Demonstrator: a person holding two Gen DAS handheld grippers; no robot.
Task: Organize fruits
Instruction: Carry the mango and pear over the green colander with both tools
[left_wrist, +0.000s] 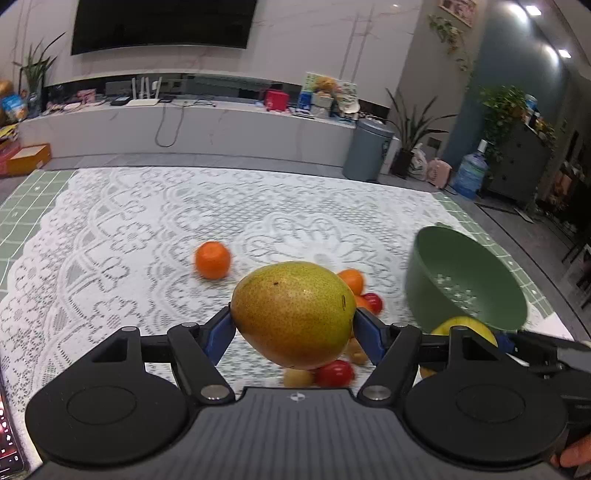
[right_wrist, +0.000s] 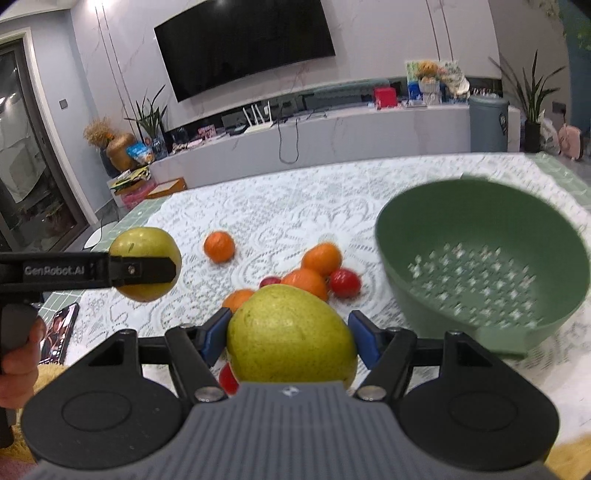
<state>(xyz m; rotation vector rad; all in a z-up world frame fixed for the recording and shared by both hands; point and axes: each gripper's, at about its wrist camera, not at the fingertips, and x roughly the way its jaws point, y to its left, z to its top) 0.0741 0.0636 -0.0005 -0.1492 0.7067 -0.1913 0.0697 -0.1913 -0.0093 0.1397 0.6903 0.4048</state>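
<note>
Left wrist view shows the left tongs (left_wrist: 293, 325) clamped on a yellow-green pear (left_wrist: 293, 314), clear of the desk (left_wrist: 110, 229); the right tongs (right_wrist: 290, 338) grip a greener pear (right_wrist: 290, 336). Carry each level over the green colander (right_wrist: 480, 266), lower inside, then release gently, avoiding the loose oranges (right_wrist: 314, 266).

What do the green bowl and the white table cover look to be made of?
Green bowl: likely matte moulded plastic, with a uniform colour, dull sheen and a perforated base like a colander. Table cover: looks like white lace fabric, an openwork floral pattern with green showing through.
</note>
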